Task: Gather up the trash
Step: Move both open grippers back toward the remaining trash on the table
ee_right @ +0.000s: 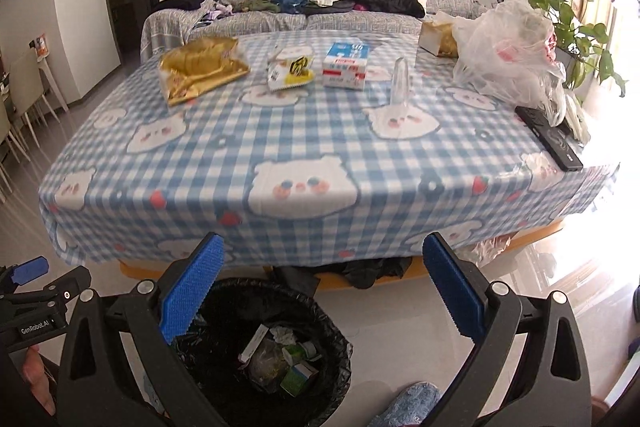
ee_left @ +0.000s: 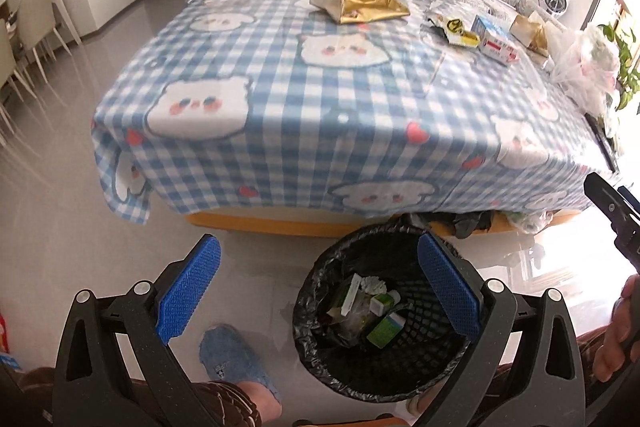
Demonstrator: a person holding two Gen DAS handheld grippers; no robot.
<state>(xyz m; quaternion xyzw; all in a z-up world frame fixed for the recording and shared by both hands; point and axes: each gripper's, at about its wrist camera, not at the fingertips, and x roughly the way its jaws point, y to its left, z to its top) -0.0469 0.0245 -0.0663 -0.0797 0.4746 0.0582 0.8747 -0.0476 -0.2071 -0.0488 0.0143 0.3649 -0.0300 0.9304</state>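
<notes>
Both grippers hang low over the floor at the near edge of the table [ee_right: 280, 155], and both are spread wide with nothing between their blue pads. The left gripper [ee_left: 318, 283] has the bin [ee_left: 320, 359] just under its right finger. The right gripper [ee_right: 322, 281] has the same bin [ee_right: 332, 367] below and between its fingers, slightly to the left.

The bin is a black mesh basket lined with a black bag, standing on the pale floor right against the table's edge. Inside it lie small green and white cartons [ee_left: 384, 327], a white slip of card and some crumpled clear wrapping.

Up on the blue checked cloth with its white bears, trash is waiting, well apart from either gripper. There's a crumpled gold foil bag [ee_right: 200, 69] toward the far left, a small yellow and white snack packet [ee_right: 290, 73] in the middle, and a white and blue box [ee_right: 346, 65] just beside it. A clear plastic piece [ee_right: 400, 87] stands in front of the box; its shape is hard to make out. At the right sits a big crumpled clear plastic bag [ee_right: 508, 55], with a black remote [ee_right: 548, 137] near the table's corner and a tissue box [ee_right: 434, 39] behind.

A blue slipper [ee_left: 236, 359] shows on the floor beside the bin. A hand [ee_left: 620, 331] is cut off at the frame's right edge. Under the table, dark cloth is bunched up, too shadowed to identify. The cloth's print is blurred along the near edge.
</notes>
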